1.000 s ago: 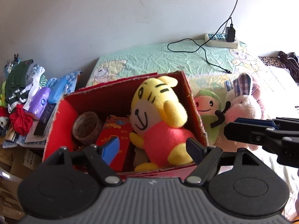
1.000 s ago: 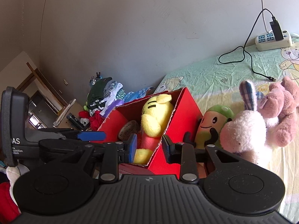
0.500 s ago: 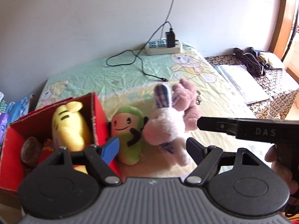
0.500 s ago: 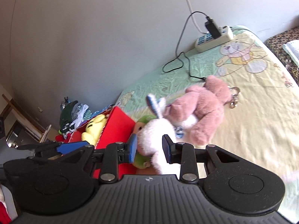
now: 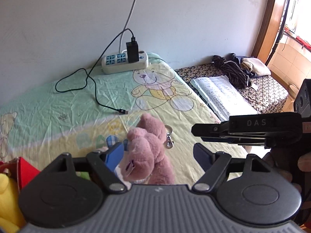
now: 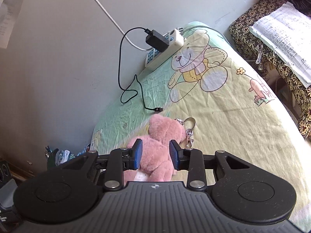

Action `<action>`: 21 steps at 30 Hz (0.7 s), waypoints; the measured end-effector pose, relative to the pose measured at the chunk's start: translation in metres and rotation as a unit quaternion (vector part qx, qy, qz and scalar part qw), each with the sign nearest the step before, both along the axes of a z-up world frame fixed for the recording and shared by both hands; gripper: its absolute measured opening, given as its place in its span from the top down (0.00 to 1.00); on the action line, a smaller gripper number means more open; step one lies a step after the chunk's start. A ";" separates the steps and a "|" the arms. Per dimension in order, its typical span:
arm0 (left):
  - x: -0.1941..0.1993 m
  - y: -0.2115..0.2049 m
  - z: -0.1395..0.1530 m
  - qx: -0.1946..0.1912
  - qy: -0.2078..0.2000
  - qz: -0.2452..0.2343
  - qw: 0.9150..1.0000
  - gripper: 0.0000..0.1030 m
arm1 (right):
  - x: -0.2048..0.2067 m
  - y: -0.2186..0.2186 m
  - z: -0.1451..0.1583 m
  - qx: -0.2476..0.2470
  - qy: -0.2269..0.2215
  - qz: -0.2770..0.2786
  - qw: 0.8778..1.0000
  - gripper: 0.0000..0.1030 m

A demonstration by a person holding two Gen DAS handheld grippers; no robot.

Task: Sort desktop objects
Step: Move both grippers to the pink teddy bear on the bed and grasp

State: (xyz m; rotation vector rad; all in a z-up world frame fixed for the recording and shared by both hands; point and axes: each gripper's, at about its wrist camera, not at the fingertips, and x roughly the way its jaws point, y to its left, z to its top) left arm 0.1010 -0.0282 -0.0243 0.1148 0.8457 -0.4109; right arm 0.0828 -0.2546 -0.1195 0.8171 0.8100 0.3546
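A pink plush bear [image 5: 147, 149] with a metal key clasp [image 5: 170, 140] lies on the cartoon-print sheet [image 5: 58, 104]. My left gripper [image 5: 157, 155] hovers open just above it, and the bear fills the space between the fingers. My right gripper [image 6: 155, 155] is open too, its blue pads [image 6: 138, 154] flanking the pink plush bear [image 6: 161, 136] without squeezing it. From the left wrist view the right gripper [image 5: 198, 131] comes in from the right. A red box [image 5: 26, 169] corner and a yellow plush tiger [image 5: 7, 196] show at the lower left.
A power strip [image 5: 124, 63] with a black charger and loose cable [image 5: 93, 89] lies by the wall. An open book [image 5: 221, 95] and bundled clothes [image 5: 233, 71] rest on a patterned surface at the right. A plaid ear of another plush [image 5: 111, 140] peeks out beside the bear.
Both grippers have swung right, away from the red box and the tiger, and closed in on the pink bear. The finger gaps look the same.
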 end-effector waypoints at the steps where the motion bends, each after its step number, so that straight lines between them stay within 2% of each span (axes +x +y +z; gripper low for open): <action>1: 0.008 -0.001 -0.005 -0.003 0.014 -0.001 1.000 0.23 | 0.005 -0.002 -0.003 0.006 0.007 -0.002 1.000 0.67; 4: 0.025 -0.007 -0.016 -0.012 0.038 -0.011 0.999 0.22 | 0.019 -0.004 -0.012 0.019 0.024 -0.004 1.000 0.67; 7: 0.039 -0.015 -0.028 0.009 0.049 -0.006 0.999 0.22 | 0.027 -0.006 -0.019 0.031 0.034 -0.006 0.999 0.67; 10: 0.047 -0.013 -0.036 -0.006 0.071 -0.001 0.997 0.21 | 0.032 -0.005 -0.023 0.036 0.033 -0.001 0.999 0.67; 21: 0.029 -0.040 -0.030 -0.048 0.059 -0.057 0.995 0.13 | 0.035 -0.022 -0.031 0.031 0.033 0.021 0.999 0.66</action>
